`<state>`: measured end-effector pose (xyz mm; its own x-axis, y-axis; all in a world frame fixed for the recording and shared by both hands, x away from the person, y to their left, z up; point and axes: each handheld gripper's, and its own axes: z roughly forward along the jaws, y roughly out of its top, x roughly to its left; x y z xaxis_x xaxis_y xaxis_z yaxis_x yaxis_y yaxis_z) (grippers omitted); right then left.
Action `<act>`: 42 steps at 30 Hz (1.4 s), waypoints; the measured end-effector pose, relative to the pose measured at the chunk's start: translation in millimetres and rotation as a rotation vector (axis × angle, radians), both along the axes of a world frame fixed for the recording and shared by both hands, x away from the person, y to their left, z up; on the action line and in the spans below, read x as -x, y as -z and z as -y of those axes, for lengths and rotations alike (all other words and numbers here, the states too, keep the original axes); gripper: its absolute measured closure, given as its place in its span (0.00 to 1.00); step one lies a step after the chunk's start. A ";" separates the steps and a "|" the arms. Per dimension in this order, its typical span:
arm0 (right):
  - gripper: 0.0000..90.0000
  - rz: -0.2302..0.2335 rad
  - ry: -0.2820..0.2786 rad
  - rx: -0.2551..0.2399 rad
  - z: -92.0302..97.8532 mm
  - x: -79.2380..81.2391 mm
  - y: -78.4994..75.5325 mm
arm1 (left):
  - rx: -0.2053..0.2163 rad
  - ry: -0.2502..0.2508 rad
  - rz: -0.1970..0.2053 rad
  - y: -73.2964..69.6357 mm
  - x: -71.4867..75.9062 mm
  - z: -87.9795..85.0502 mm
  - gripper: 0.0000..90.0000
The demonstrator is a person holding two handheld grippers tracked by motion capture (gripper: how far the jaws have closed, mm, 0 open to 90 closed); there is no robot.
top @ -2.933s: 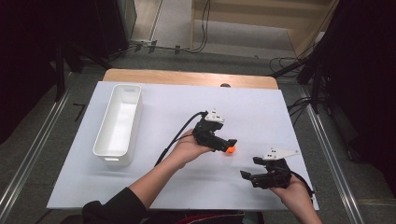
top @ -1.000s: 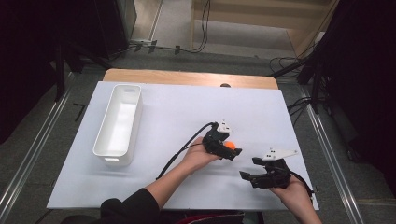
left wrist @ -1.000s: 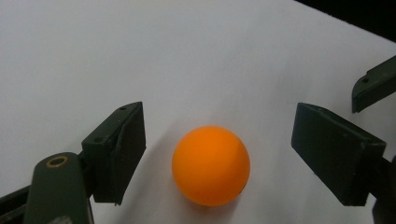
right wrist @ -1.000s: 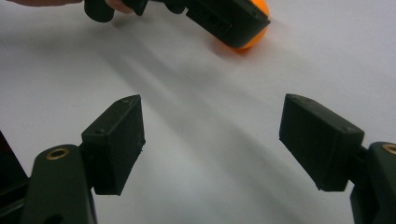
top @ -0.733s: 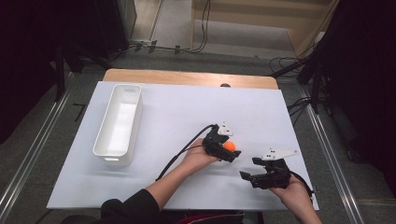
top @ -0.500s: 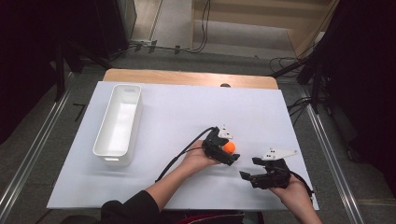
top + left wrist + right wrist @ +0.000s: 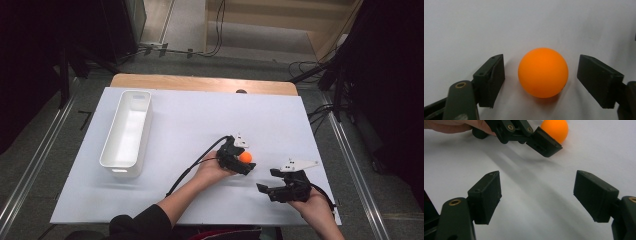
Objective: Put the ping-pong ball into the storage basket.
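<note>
Closest to the person's side of the table, the right gripper (image 7: 272, 181) sits low over the white tabletop (image 7: 190, 125), held in the person's right hand (image 7: 312, 205). Its jaws are spread wide with nothing but bare white surface between them, as the right gripper view makes plain.

A little farther in and to the left, the left gripper (image 7: 245, 162) is held in the person's left hand (image 7: 212, 170), a black cable (image 7: 192, 167) trailing back from it toward the forearm. An orange ball (image 7: 543, 72) rests on the tabletop right between its jaws. In the left gripper view there is a clear gap on either side of the ball, so the pads are not pressing on it; the jaws have just been closing in around it but are apart from it for now. In the high view the ball (image 7: 245, 157) sits just right of the table's middle, near the right gripper.

Farther off, on the left side of the table, a long white tray (image 7: 125, 132) lies lengthwise, well apart from both grippers. A strip of wooden edge (image 7: 200, 83) shows at the far end.
</note>
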<state>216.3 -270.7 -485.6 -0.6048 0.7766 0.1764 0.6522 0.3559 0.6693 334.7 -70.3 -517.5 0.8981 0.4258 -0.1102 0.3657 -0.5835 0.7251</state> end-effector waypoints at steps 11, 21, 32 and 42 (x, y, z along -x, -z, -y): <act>0.23 0.001 -0.001 0.001 0.1 0.1 0.0 | -0.033 0.004 0.074 -0.2 7.8 3.7 0.50; 0.23 0.001 -0.001 0.001 0.5 0.2 -0.1 | -0.036 0.012 0.072 -0.8 8.3 3.1 0.54; 0.23 0.001 -0.002 0.002 0.3 0.1 0.0 | -0.005 0.013 0.045 -6.8 9.6 -1.4 0.54; 0.23 0.003 -0.002 0.005 -0.1 -0.2 0.4 | 0.029 0.020 0.031 -25.2 12.0 -4.3 0.54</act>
<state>216.5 -270.5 -486.0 -0.6065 0.7765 0.1711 0.6497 0.3600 0.6695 322.7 -66.1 -492.3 0.9097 0.4045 -0.0941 0.3310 -0.5693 0.7525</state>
